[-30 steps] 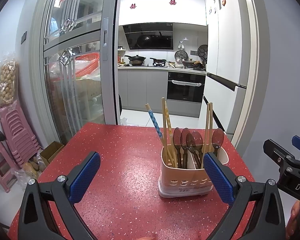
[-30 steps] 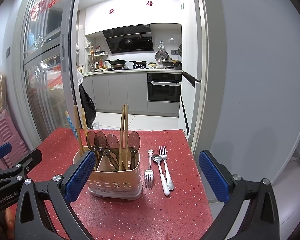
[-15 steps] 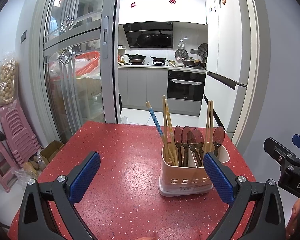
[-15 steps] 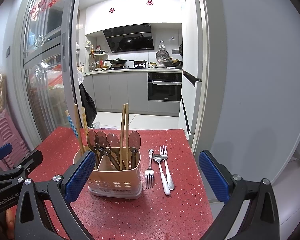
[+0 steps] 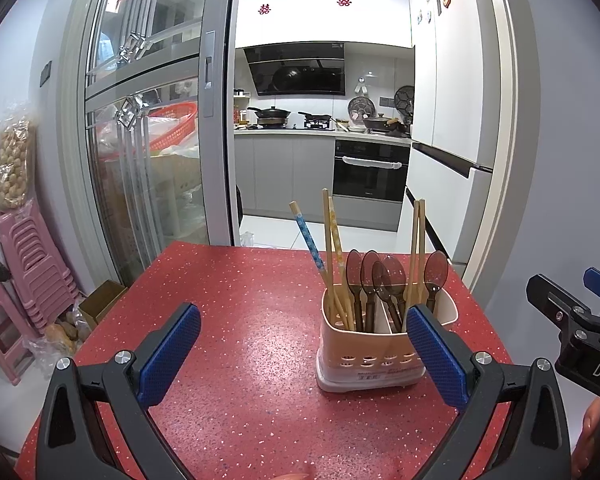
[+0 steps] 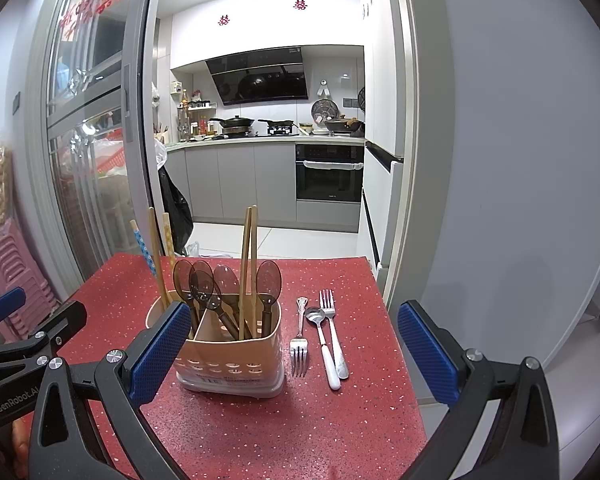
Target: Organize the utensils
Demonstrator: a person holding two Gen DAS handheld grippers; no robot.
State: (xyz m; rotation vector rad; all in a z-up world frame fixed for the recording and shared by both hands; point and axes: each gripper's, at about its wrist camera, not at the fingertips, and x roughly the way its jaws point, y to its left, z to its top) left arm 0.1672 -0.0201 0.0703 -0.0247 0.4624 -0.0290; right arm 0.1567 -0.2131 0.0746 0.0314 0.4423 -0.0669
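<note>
On the red speckled table (image 6: 260, 432) we hold both claws spread wide and empty: the left gripper (image 5: 300, 344) faces the utensil holder (image 5: 370, 356) from its open side, and the right gripper (image 6: 296, 344) looks past the same holder toward the loose metal cutlery. Two forks and a spoon lie flat just beside it: the near fork (image 6: 299, 340), the spoon (image 6: 322, 344) and the far fork (image 6: 334, 332), handles almost touching. We judge the step in hand is picking one of these up. To do it well, we should bring the right claw low over a single handle, pinch across its width, and lift clear before tipping it into a free compartment, avoiding the chopsticks (image 6: 249, 268) and brown spoons (image 6: 220, 284) standing inside. Beyond the table, a sliding glass door (image 5: 148, 140) opens onto a kitchen.
</note>
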